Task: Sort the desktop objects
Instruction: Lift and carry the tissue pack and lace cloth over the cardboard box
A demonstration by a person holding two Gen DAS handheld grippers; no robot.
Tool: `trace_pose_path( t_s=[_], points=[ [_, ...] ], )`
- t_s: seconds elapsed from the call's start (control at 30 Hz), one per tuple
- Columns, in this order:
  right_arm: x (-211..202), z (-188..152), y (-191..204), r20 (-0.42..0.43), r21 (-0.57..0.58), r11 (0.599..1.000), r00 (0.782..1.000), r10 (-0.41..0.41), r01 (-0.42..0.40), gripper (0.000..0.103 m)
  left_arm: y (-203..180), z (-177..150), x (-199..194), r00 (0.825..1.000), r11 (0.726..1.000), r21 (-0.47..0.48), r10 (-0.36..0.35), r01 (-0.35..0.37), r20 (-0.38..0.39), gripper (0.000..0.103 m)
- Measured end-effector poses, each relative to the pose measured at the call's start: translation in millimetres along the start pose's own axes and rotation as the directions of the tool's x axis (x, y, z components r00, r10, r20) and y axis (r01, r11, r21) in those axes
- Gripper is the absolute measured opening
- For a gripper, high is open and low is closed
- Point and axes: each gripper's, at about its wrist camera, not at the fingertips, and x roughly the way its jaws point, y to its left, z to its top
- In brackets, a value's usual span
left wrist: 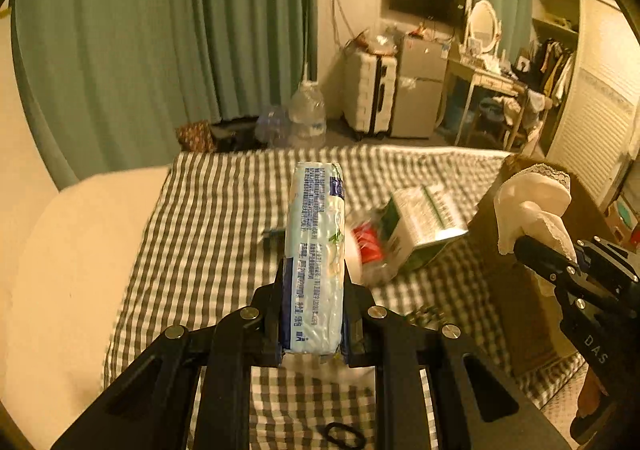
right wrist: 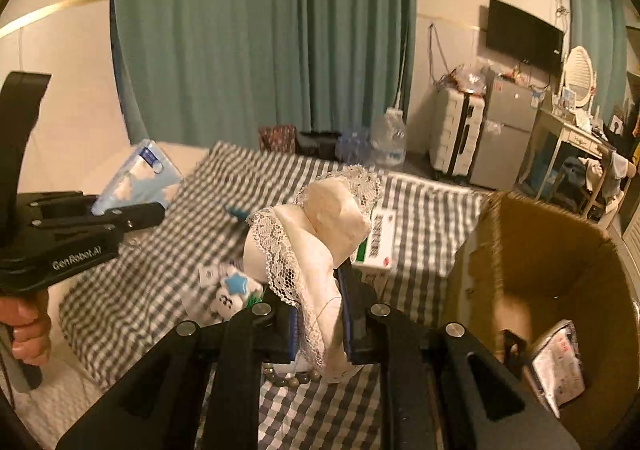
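My left gripper [left wrist: 313, 274] is shut on a pale blue tissue pack [left wrist: 316, 250], held edge-on above the checked cloth [left wrist: 208, 234]. The pack also shows in the right wrist view [right wrist: 138, 181], at the left gripper [right wrist: 132, 215]. My right gripper [right wrist: 318, 290] is shut on a cream lace-trimmed cloth [right wrist: 316, 234], held above the bed just left of the cardboard box [right wrist: 532, 250]. In the left wrist view the cloth [left wrist: 532, 201] hangs at the right gripper [left wrist: 532, 250].
A green-and-white carton [left wrist: 420, 221] and a red-and-clear packet [left wrist: 366, 246] lie on the cloth. Small white items with a blue star [right wrist: 232, 286] and a bead bracelet [right wrist: 288, 378] lie below the right gripper. The box holds a packet [right wrist: 558, 366]. A black loop [left wrist: 340, 434] lies near.
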Motion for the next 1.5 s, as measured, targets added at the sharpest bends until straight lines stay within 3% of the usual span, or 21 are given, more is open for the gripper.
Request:
trace_pose_path(
  t_s=[0.27,0.67,1.13,1.5],
  points=[
    [-47.0,13.7,-24.4,0.098,0.035,0.999,0.994,-0.045,0.041,0.015,-29.6,24.8,-45.4,0.993,0.999,0.037,-0.041,0.037,0.113,0.019],
    [-106.4,34.6,-64.0,0.210,0.094,0.992,0.972,-0.105,0.087,0.015,-73.9,58.3,-101.7,0.961,0.988,0.116,-0.131,0.105,0.242,0.019],
    [-165.2,27.8,-91.4,0.260,0.122,0.983,0.951,-0.166,0.138,0.015,-121.5,79.4,-119.6,0.941,0.974,0.173,-0.191,0.146,0.279,0.019],
    [-177.2,13.7,-128.7,0.243,0.169,0.973,0.950,-0.197,0.158,0.015,-177.9,78.1,-94.1,0.943,0.945,0.248,-0.266,0.215,0.199,0.019]
  ],
)
